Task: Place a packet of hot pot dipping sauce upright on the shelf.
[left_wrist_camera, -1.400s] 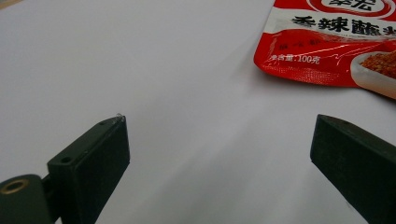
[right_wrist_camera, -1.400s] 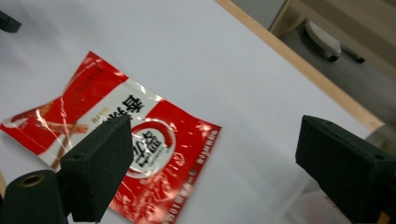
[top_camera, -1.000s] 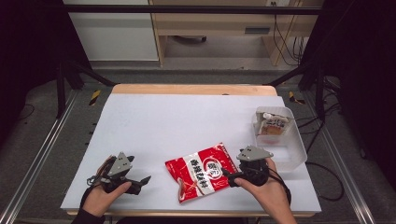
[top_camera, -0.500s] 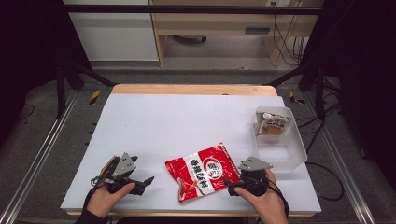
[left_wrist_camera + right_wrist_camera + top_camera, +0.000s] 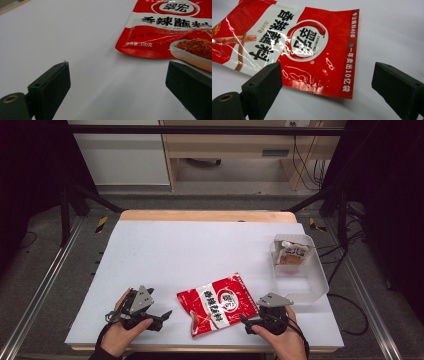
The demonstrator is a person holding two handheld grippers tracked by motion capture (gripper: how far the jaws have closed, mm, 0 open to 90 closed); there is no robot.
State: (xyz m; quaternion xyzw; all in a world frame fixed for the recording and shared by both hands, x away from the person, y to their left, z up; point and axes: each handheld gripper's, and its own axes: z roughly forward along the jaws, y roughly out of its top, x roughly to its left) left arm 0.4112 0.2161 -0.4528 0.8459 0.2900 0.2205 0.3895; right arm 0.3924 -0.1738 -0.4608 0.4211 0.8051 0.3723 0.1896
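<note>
A red and white seasoning packet (image 5: 217, 303) lies flat near the table's front edge, between my two grippers. My left gripper (image 5: 162, 316) rests on the table to its left, open and pointing at it; in the left gripper view the packet's bottom edge (image 5: 172, 27) lies ahead of the spread jaws. To the packet's right my right gripper (image 5: 245, 321) is open, held low. The right gripper view has the packet's top seam (image 5: 312, 50) just ahead of the wide jaws, nothing between them.
A clear plastic bin (image 5: 305, 275) stands at the right edge of the white table (image 5: 200, 250), holding a small carton (image 5: 291, 254) at its far end. Bare white surface stretches behind the packet.
My right gripper has pulled back from the packet toward the front edge. The left gripper has edged slightly toward the front. The packet has stayed put.
</note>
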